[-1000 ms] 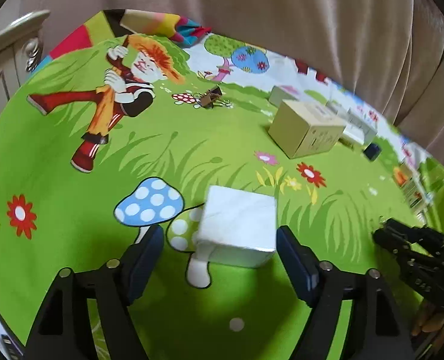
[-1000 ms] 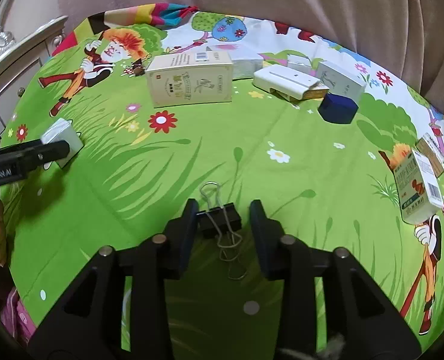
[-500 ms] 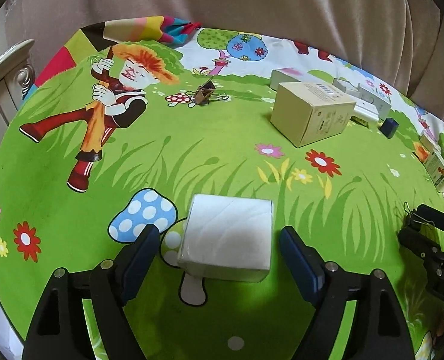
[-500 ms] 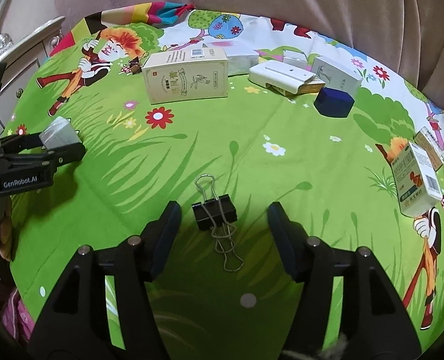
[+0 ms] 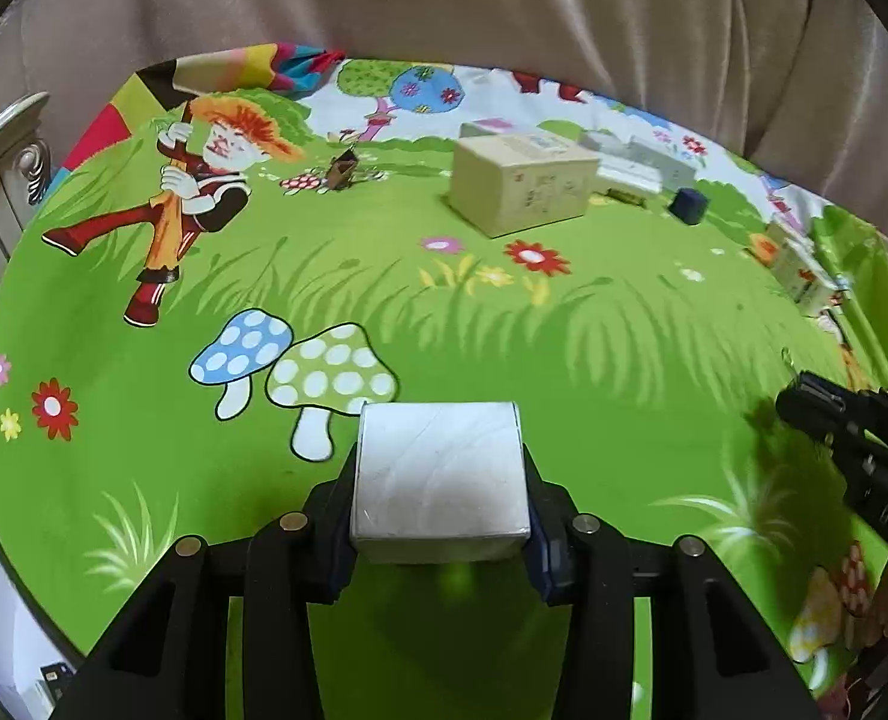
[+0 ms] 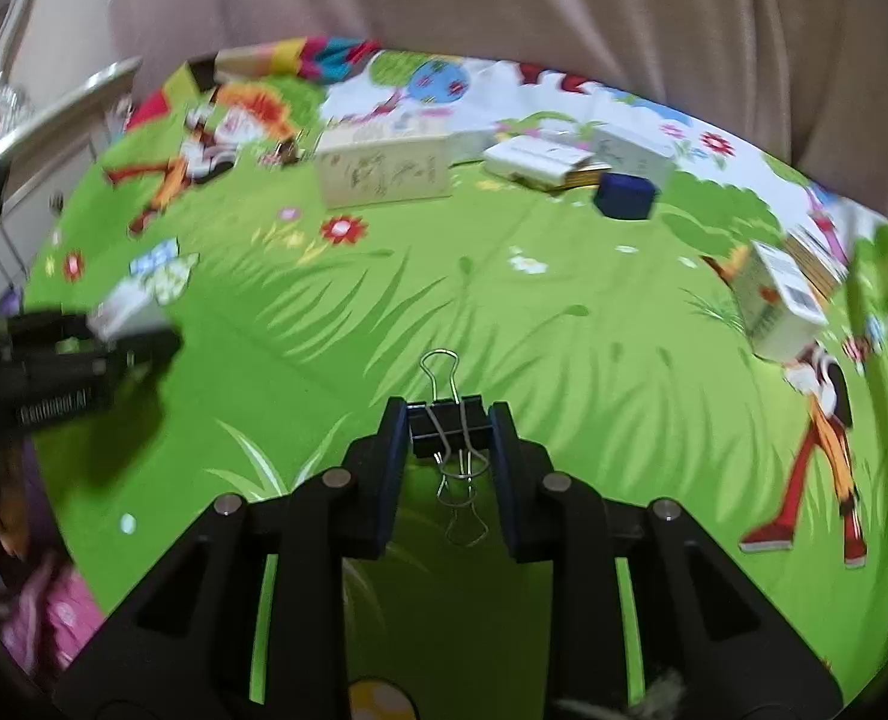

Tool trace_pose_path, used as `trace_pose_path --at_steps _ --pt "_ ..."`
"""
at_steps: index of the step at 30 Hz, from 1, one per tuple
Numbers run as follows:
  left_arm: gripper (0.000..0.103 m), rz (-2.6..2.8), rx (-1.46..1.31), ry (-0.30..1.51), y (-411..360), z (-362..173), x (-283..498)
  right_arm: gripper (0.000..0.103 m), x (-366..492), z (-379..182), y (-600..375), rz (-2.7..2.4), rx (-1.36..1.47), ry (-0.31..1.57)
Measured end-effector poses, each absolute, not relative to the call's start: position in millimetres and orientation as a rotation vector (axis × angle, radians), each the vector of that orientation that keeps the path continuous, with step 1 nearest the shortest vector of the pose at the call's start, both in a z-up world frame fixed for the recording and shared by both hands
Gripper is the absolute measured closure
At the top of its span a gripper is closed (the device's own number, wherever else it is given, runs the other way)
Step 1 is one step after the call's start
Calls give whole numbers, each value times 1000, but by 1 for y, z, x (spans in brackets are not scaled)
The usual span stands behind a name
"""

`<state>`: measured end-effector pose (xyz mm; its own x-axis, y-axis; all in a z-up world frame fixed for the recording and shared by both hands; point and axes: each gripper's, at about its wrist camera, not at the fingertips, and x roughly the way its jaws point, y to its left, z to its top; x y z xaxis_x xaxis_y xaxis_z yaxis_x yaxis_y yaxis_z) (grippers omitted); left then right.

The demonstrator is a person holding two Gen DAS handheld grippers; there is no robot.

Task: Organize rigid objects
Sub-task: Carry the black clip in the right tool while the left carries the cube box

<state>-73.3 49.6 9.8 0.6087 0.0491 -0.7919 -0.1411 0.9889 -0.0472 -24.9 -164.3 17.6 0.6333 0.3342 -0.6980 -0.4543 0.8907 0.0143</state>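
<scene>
Plainly, both grippers were closed on something. The left gripper (image 5: 441, 504) had just been closing, and its pads pressed the two sides of the white box (image 5: 439, 483). That box sat square between the jaws, its top face toward the camera, and it stood clear of the green cloth (image 5: 594, 336), just this side of the printed mushrooms (image 5: 300, 372).

The right gripper (image 6: 449, 450) had likewise just been closing. Its blue pads clamped the black body of the binder clip (image 6: 447, 429) from either side. One wire handle of the clip stuck out past the fingertips, away from the camera; the other hung back between the fingers toward the wrist. The right view was blurred, so whether the clip had left the cloth could not be told from it.

Taking the tan box (image 5: 522, 186) as the mark: it lay on the cloth well beyond the white box and a little to the right of it in the left view. Some pale cartons (image 6: 570, 159) lay just to the right of the tan box, and a dark blue box (image 6: 624, 195) sat just past those, nearer the camera. A printed carton (image 6: 774, 306) stood tilted well off to the right of the tan box. A small brown thing (image 5: 343, 171), too small to make out, lay to its left.
</scene>
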Motion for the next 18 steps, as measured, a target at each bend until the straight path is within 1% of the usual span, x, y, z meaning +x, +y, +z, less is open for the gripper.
trace_pose_path --at_steps 2,4,9,11,12,15,18 --pt "58 101 -106 861 43 27 -79 72 -32 33 -177 433 -117 716" --pt "58 99 -90 764 35 57 -88 73 -46 57 -186 410 -83 620" --pt "58 105 -46 473 10 134 -126 73 -95 129 -200 350 -68 311" --pt "58 106 -28 386 3 154 -137 73 -121 158 -203 319 -67 169" --pt "58 108 -18 335 -3 163 -146 72 -134 170 -205 294 -76 97" --pt "58 103 -8 254 -11 179 -158 72 -166 195 -207 234 -107 -67" --pt "58 103 -8 202 -15 188 -166 72 -187 209 -212 190 -102 -168"
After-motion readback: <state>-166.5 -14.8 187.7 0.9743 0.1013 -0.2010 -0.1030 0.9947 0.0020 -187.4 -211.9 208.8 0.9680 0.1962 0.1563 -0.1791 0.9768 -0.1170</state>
